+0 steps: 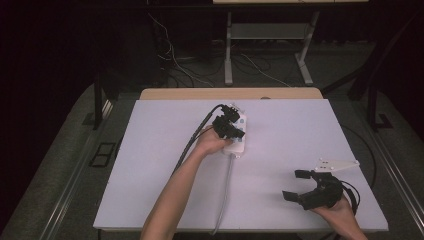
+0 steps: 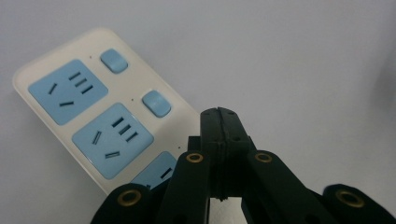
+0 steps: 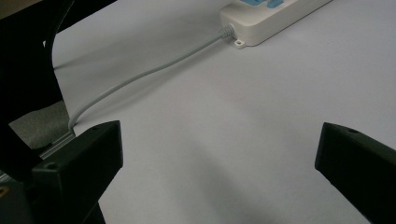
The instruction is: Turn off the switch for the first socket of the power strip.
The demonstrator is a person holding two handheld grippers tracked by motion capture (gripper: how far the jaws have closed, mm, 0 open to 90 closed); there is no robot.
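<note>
At the lower middle of the left gripper view, my left gripper has its two black jaws pressed flat together with nothing between them, so it holds nothing. Their joined tip hangs just right of the power strip, over its long right edge; I cannot tell whether it touches the casing or hovers above it. From that tip the strip runs off toward the upper left of the frame, its long axis slanting from upper left down to lower middle, where it passes under my jaws. Nearest the tip is a blue rocker switch, up and to the left; a second switch sits farther along the same edge, with the blue sockets beside them toward the strip's other side.

Seen from the high view, the left gripper sits over the strip at the centre of the white table, and the strip's grey cord trails down toward the bottom edge.

My right gripper rests at the lower right of that frame, jaws spread wide and empty. Along its own view the strip's cord end lies at the top, well apart from the jaws.

So the left hand is far nearer, and I judge any next move, likely a press on a switch, calls for a short shift up and left along the strip
</note>
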